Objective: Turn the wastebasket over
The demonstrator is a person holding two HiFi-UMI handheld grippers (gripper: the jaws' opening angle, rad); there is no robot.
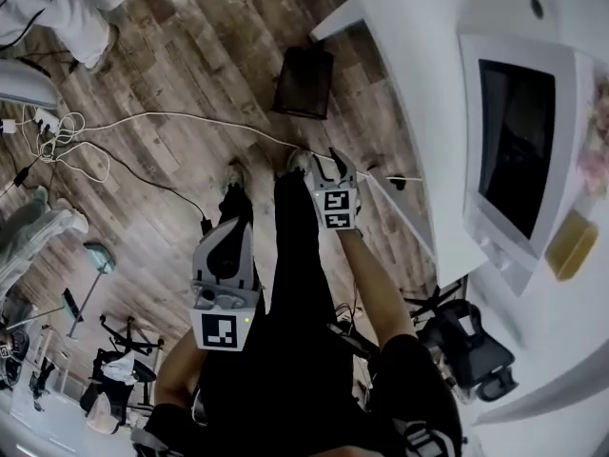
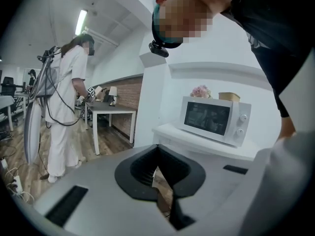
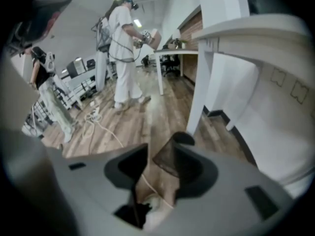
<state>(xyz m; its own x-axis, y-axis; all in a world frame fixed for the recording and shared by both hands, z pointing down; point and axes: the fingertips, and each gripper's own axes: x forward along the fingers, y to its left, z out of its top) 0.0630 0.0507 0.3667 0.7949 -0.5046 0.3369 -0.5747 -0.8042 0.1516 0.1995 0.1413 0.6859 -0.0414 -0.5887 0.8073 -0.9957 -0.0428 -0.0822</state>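
Observation:
The wastebasket is a dark mesh bin on the wood floor beside the white counter's corner, ahead of my feet. In the right gripper view the wastebasket shows through the gap between the jaws, still beyond them and untouched. My right gripper points steeply down toward the floor, short of the bin; the right gripper is open with only floor and a cable between its jaws. My left gripper hangs lower left over my leg. Nothing sits in the left gripper, whose jaws meet, shut.
A white cable runs across the floor in front of my feet. The white counter with a microwave stands at the right. A person in white works further off. A black chair base is by my right side.

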